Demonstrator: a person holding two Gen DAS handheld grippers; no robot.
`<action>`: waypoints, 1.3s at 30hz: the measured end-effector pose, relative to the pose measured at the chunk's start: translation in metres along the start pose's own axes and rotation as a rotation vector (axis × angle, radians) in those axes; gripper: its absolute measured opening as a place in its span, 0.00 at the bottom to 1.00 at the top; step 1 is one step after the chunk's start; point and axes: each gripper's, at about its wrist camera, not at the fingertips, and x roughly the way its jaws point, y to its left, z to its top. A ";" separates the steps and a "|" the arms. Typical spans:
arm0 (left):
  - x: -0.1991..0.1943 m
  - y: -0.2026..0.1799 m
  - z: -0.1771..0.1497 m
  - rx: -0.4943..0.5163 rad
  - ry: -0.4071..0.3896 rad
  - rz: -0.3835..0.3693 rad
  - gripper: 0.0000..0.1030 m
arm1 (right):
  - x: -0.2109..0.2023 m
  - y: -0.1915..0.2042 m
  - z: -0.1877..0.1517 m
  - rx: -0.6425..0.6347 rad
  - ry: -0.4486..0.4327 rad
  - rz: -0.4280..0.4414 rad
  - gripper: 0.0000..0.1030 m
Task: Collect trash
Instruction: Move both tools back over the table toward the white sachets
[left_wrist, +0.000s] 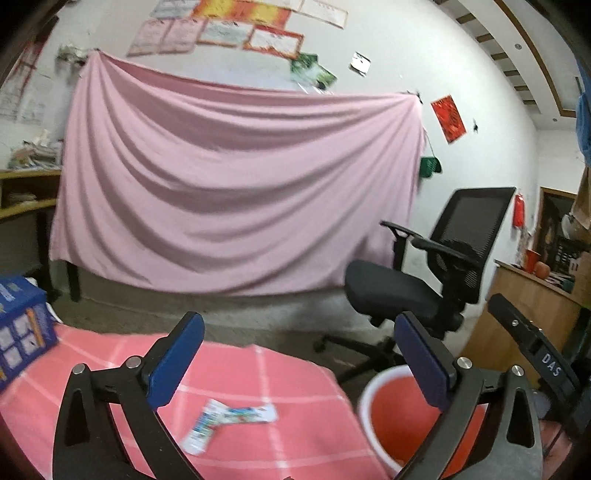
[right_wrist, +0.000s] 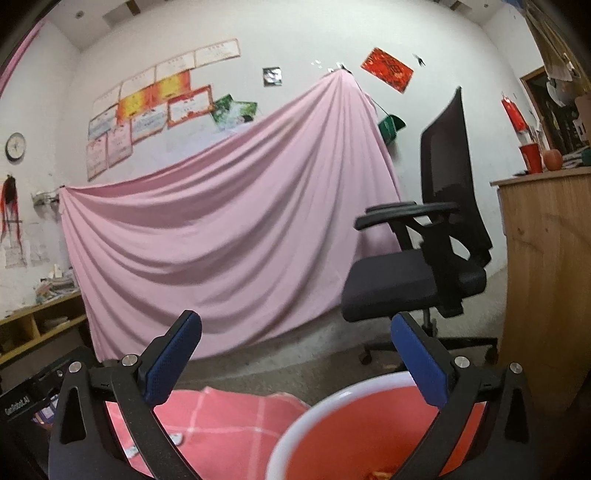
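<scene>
Both tools spread wide, gripping nothing: left tool (left_wrist: 299, 354) above the pink-checked desk (left_wrist: 295, 384), right tool (right_wrist: 295, 354) above the red bin (right_wrist: 332, 443). Crumpled wrapper (left_wrist: 225, 417) flat on the desk, just beside the bin (left_wrist: 399, 410).

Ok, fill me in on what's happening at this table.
A person is clearing trash with a hand-held tool in each hand. Both the left tool and the right tool are open and hold nothing. A crumpled wrapper lies on the pink checked cloth, not yet picked up. The red bucket with a white rim sits at the table's edge beside it.
</scene>
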 end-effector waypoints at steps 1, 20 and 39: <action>-0.002 0.004 0.001 0.003 -0.011 0.010 0.98 | 0.000 0.005 0.000 -0.005 -0.010 0.013 1.00; -0.044 0.096 -0.007 0.047 -0.095 0.151 0.98 | 0.005 0.110 -0.026 -0.201 -0.079 0.194 1.00; -0.009 0.134 -0.039 0.064 0.166 0.171 0.98 | 0.070 0.136 -0.070 -0.363 0.311 0.234 1.00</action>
